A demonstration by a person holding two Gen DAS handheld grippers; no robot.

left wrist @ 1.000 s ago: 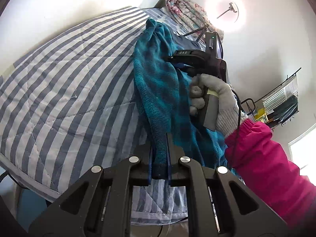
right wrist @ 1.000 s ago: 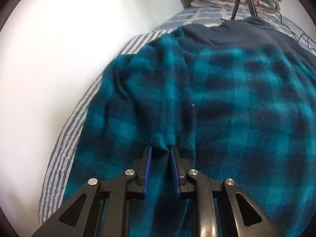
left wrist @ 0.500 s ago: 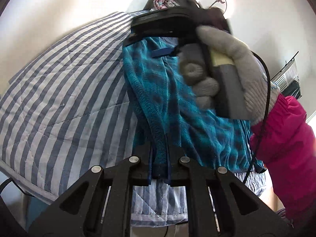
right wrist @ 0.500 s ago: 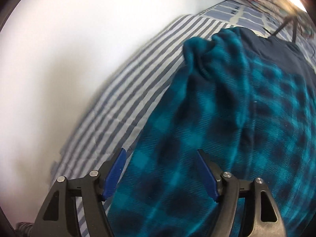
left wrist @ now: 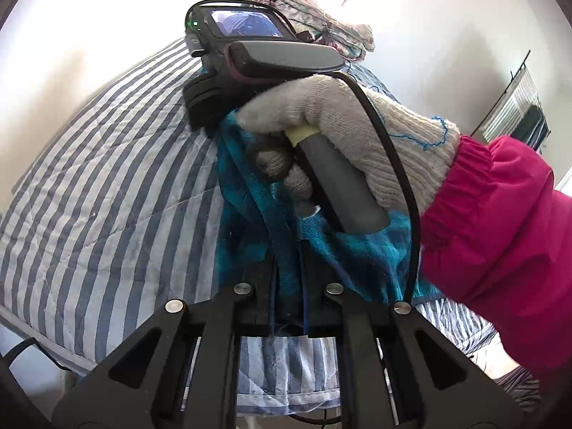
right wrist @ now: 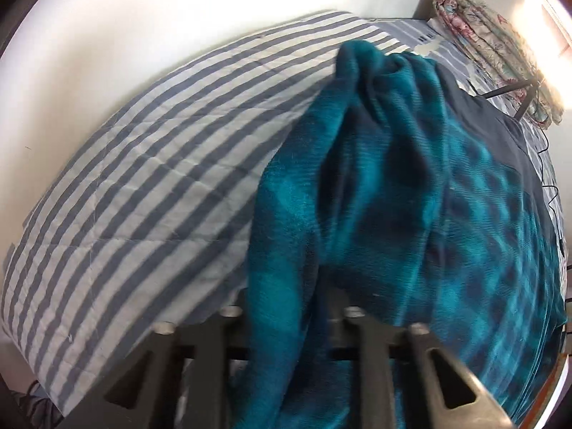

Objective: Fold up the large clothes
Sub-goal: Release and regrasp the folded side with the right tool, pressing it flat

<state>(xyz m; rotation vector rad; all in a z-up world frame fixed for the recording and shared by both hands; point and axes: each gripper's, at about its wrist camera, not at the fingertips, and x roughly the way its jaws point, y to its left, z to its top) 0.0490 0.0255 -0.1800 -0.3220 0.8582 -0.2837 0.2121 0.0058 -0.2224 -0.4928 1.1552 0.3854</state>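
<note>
Both my grippers, left [left wrist: 287,307] and right [right wrist: 314,307], just re-closed, have fingers clamped on the teal plaid garment [right wrist: 411,186]; folding has barely begun.

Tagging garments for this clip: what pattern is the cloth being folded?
Teal and dark plaid fleece garment; clearest in the right wrist view.
</note>
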